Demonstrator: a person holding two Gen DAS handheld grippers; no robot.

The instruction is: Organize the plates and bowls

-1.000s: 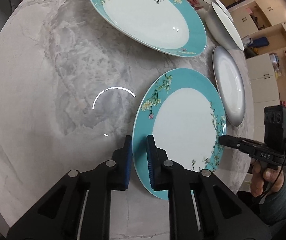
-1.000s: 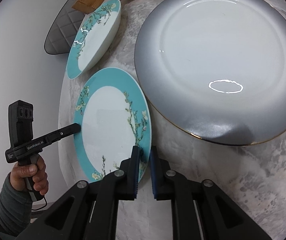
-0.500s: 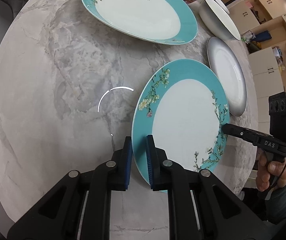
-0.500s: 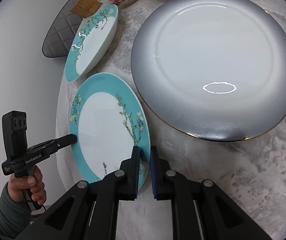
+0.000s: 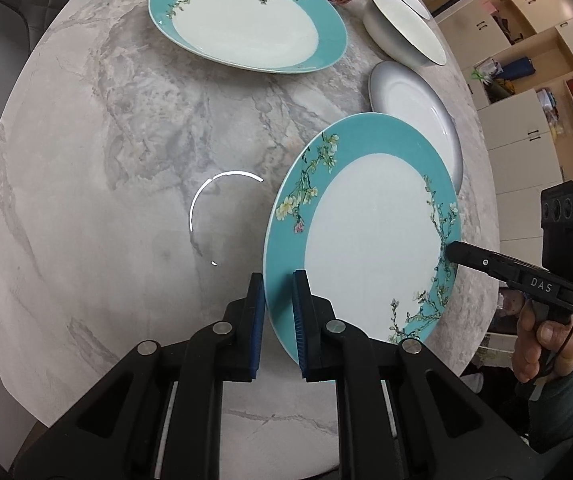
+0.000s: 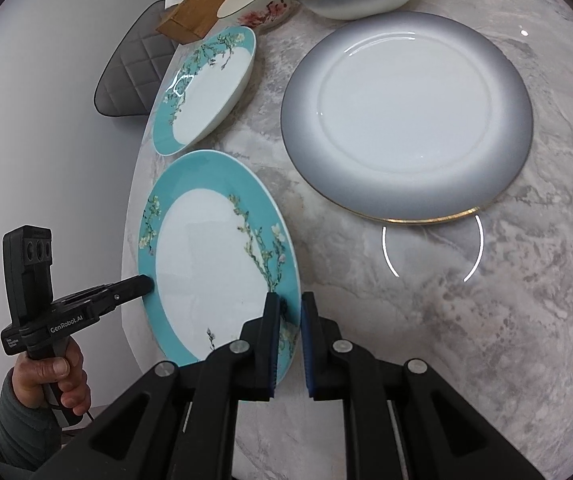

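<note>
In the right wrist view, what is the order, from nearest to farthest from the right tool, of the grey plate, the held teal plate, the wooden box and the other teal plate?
1. Held teal plate: clamped at its rim by the right tool.
2. Grey plate: ahead, to the right.
3. Other teal plate: ahead, to the left.
4. Wooden box: far left, at the table's far edge.

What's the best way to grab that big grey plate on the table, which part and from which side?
Take the grey plate by its rim, probably the near edge with the gold line, which faces the right gripper. It lies flat on the marble table, so one finger must slip under the raised rim. Both grippers currently hold the teal plate.
</note>
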